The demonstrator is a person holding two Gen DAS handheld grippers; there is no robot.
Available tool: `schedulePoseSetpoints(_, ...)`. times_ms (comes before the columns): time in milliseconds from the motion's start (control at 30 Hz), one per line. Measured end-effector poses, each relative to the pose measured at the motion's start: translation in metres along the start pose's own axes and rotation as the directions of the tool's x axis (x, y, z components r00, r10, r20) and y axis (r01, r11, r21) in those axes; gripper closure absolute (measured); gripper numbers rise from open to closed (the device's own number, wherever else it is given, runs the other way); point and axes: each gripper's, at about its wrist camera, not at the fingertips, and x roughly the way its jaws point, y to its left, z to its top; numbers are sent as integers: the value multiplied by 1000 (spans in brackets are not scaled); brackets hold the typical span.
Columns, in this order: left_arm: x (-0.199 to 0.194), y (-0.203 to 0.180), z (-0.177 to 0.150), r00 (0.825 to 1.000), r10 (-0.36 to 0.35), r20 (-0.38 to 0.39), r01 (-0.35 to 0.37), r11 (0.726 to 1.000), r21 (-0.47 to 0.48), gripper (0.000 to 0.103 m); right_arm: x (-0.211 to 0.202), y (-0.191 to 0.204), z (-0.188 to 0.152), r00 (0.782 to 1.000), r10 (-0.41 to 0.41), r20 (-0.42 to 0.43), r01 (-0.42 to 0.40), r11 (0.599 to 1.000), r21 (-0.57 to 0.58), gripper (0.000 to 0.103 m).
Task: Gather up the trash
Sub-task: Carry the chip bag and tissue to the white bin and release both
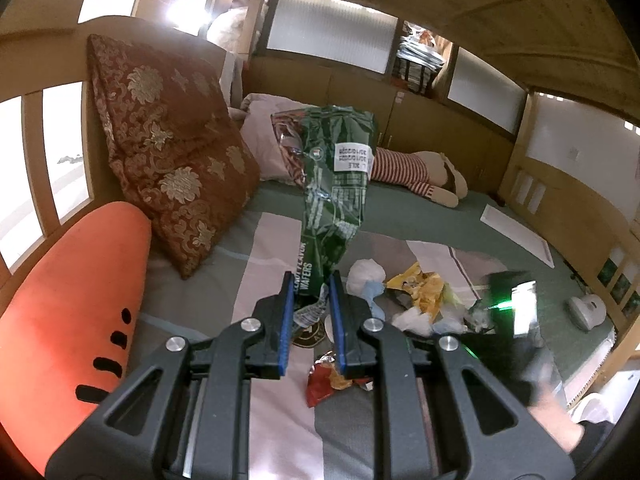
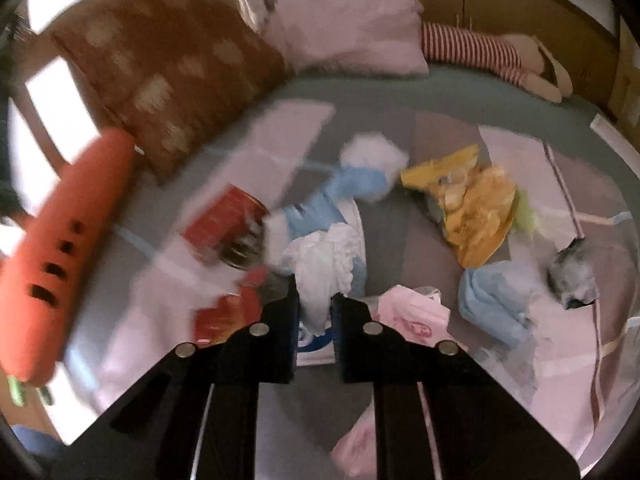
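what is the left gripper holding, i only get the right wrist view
Observer: The left gripper is shut on a green wafer wrapper.
Operator: is it off the bed
Observer: Yes, the wrapper stands up from the jaws, clear of the bed.
Operator: any marking to log it by
Observer: A white sticker label sits near the wrapper's top end.

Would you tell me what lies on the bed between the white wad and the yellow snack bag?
Only bare grey bedsheet, seen in the right wrist view, separates the white wad from the yellow snack bag.
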Motion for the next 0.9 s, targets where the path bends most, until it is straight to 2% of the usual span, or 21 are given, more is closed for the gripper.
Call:
schedulePoseSetpoints(133, 2, -7, -4, 1000, -18, -22, 18, 1000, 20, 85, -67, 10, -2, 994, 27, 106, -32, 998, 45, 88)
schedulePoseSetpoints(200, 3, -17, -9, 999, -24, -29, 26, 999, 44, 85, -99, 13, -12, 986, -6, 165, -3, 999, 54, 88)
schedulePoseSetpoints(333, 4, -38, -22, 999, -20, -44, 24, 995, 95, 85, -133, 17, -32, 968, -70, 241, 53, 996, 77, 88)
schedulePoseSetpoints(467, -1, -61, -33, 1000, -7, -24, 11, 991, 135, 85, -142, 7, -45, 964, -111, 241, 87, 990, 108, 88)
schedulePoseSetpoints(600, 3, -77, -40, 993, -67, -92, 80, 987, 136, 85, -139, 3, -44, 961, -133, 241, 111, 988, 104, 88)
schedulePoseSetpoints(733, 7, -82, -42, 995, -19, -95, 35, 984, 174, 85, -137, 1, -44, 964, -135, 230, 113, 988, 108, 88)
schedulePoseSetpoints(900, 7, -79, -40, 996, -6, -87, 21, 985, 169, 85, -136, 4, -43, 965, -137, 225, 118, 988, 98, 88)
